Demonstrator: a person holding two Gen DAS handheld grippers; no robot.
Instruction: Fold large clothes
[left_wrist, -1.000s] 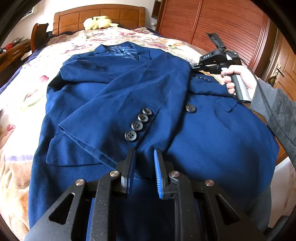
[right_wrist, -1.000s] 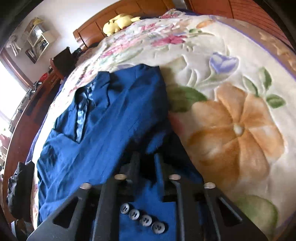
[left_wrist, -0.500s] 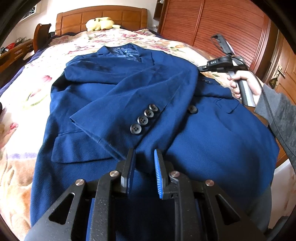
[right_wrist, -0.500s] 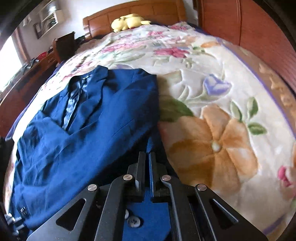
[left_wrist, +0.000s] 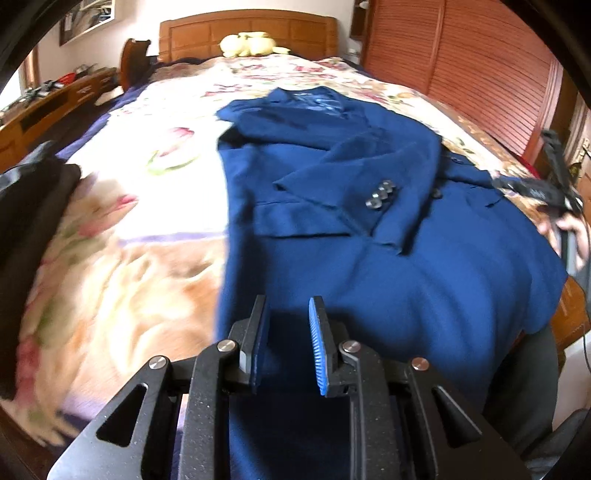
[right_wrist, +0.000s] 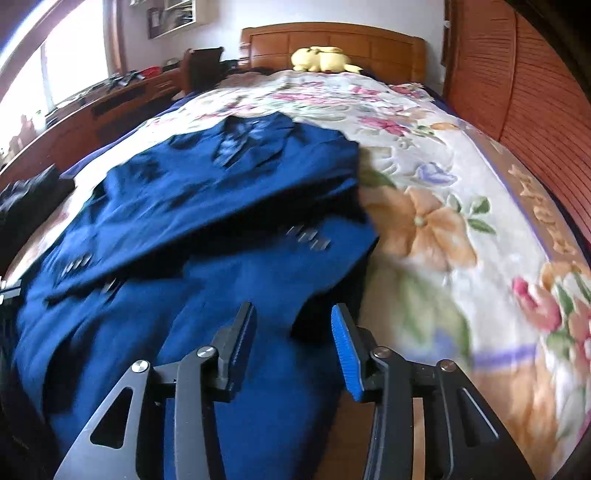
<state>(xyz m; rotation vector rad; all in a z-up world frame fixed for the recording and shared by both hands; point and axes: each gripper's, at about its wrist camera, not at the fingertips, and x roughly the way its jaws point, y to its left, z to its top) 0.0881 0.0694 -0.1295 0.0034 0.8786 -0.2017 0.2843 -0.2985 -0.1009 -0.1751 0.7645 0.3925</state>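
Right gripper opening above blue jacket

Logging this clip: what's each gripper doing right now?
Left gripper: jaws apart, gripping nothing, above the blue jacket.
Right gripper: jaws opening, nothing between them, over the jacket's edge.

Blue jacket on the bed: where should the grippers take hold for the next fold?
Probably the bottom hem of the blue jacket, one corner per gripper, coming from the foot of the bed. Both sleeves already lie folded across the front, and the hem edge lies nearest.
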